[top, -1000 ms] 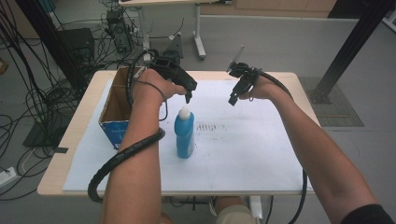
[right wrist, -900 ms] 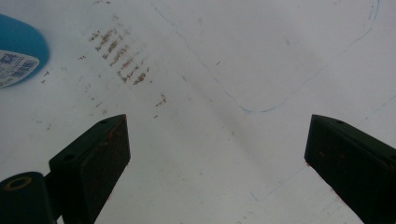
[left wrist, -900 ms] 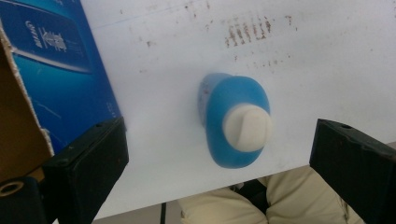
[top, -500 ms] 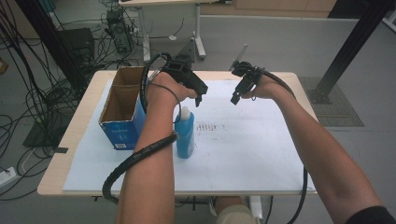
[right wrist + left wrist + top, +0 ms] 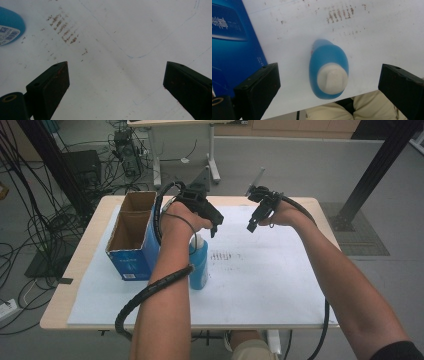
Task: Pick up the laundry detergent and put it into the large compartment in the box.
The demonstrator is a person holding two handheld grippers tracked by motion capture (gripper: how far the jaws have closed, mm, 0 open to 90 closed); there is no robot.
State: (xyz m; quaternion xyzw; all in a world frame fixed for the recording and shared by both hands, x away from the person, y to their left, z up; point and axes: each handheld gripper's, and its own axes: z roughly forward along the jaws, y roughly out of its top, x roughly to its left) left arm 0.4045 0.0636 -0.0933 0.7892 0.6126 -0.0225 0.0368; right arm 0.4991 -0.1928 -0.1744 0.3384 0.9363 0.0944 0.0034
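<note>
1. Left gripper (image 5: 214, 231) hangs above the blue bottle (image 5: 199, 262), jaws spread wide and grasping nothing.
2. In the left gripper view the bottle (image 5: 329, 72) sits right between the two black jaws, seen from above, its white cap (image 5: 332, 78) pointing up at the camera; neither jaw touches it.
3. The bottle stands upright on the white sheet (image 5: 260, 280) that covers the worktop (image 5: 65, 290), just beside the blue cardboard box (image 5: 131, 240).
4. That box is open at the top and its blue side wall (image 5: 232, 37) fills the left of the left gripper view, near the bottle but apart from it.
5. Right gripper (image 5: 252, 225) is held up over the far middle of the sheet, well apart from the bottle, jaws released and wide, holding nothing.
6. In the right gripper view there is bare sheet between its jaws, with brownish smudge marks (image 5: 62, 28) and thin blue pen lines (image 5: 140, 56); a corner of the bottle with its label (image 5: 8, 26) peeks in at the upper left.
7. Both forearms come in from the bottom of the high view, a black cable (image 5: 150, 292) trailing along the left one.
</note>
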